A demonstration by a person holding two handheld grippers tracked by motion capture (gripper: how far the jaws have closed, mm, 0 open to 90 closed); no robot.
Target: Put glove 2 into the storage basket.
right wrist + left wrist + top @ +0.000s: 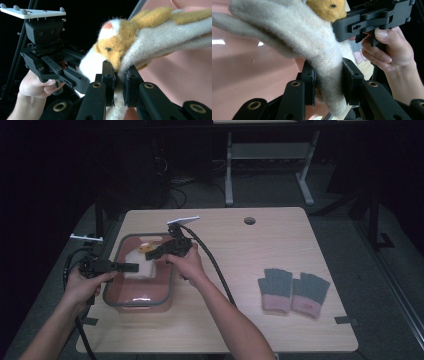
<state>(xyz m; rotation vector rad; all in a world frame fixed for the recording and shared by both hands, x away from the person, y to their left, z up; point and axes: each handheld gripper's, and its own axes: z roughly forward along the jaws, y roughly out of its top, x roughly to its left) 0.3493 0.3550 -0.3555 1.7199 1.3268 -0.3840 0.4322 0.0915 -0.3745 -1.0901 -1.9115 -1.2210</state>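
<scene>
My left gripper [328, 82] and right gripper [119, 75] each clamp an edge of the cream animal-face glove [294, 32], held over the pink tub [116, 297] on the worktop [240, 320]. Lowering evenly should, probably, lay it flat inside.

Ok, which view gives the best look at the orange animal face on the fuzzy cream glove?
The right gripper view: the animal face is close and sharp, eye and pink patch included. The left gripper view catches part of it at the top edge. The high view gives a small orange spot.
</scene>
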